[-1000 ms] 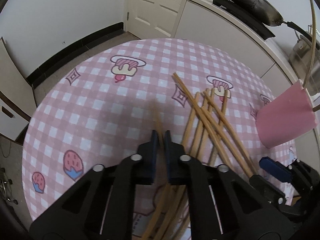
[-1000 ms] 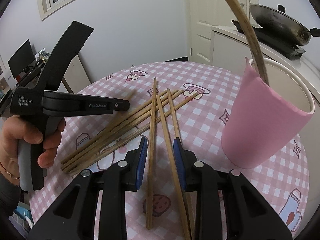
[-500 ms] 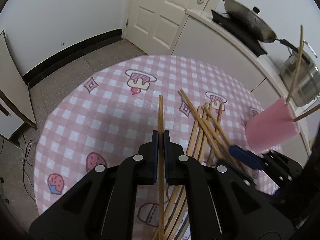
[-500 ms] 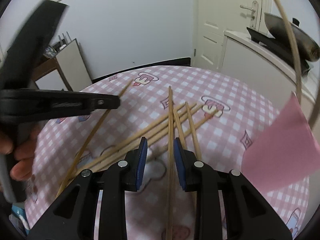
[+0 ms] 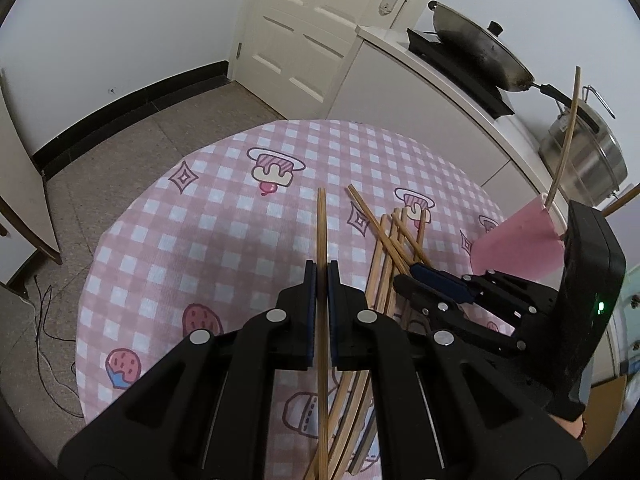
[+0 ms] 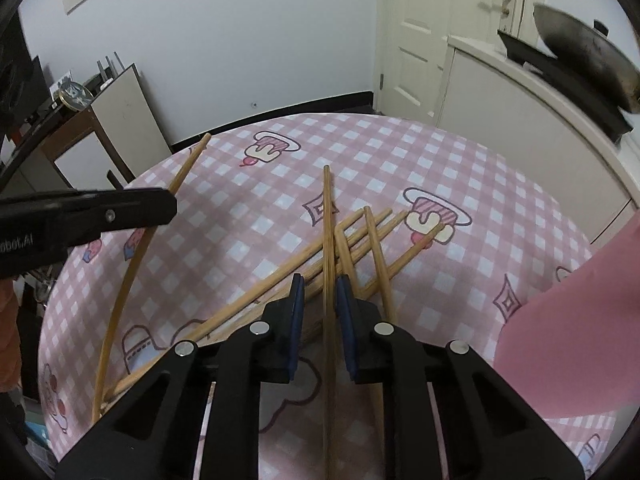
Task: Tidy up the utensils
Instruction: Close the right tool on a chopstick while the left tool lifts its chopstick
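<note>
Left gripper (image 5: 321, 280) is clamped on one long wooden chopstick (image 5: 321, 232) above the round pink-checked table (image 5: 224, 216). Right gripper (image 6: 320, 292) jaws are closing around another wooden chopstick (image 6: 328, 216), not yet pinching. Loose wooden chopsticks (image 6: 360, 248) lie crossed beside the pink cup (image 5: 520, 244).

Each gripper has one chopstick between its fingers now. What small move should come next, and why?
Probably let the right gripper finish closing: its jaws are closing around a chopstick, with a gap visible. The left gripper already clamps its chopstick, which should go to the pink cup.
</note>
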Motion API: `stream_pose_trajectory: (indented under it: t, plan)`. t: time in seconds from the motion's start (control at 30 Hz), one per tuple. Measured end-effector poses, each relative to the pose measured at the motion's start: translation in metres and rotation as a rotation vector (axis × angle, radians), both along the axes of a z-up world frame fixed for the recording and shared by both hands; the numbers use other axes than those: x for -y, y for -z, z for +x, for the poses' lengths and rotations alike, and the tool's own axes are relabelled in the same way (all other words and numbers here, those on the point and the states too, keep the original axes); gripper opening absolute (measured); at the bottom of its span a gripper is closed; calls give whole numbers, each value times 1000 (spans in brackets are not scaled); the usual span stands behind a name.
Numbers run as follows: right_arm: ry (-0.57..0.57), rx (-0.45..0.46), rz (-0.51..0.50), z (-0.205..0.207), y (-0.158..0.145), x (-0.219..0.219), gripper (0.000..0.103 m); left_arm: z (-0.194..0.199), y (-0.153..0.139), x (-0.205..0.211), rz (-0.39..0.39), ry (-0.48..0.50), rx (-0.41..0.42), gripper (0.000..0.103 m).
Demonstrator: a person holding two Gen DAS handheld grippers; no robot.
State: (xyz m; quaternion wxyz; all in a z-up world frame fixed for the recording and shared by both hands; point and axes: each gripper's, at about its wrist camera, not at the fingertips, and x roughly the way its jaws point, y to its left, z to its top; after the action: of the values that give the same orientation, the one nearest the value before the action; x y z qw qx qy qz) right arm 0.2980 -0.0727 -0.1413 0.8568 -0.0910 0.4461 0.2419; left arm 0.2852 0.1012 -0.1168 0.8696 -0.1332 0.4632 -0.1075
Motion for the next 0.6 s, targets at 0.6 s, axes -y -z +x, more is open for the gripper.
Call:
stream_pose_trajectory:
  t: [0.6]
  plan:
    - [-44, 37, 131, -27, -34, 8, 5, -23, -32, 8, -30, 40, 60, 5]
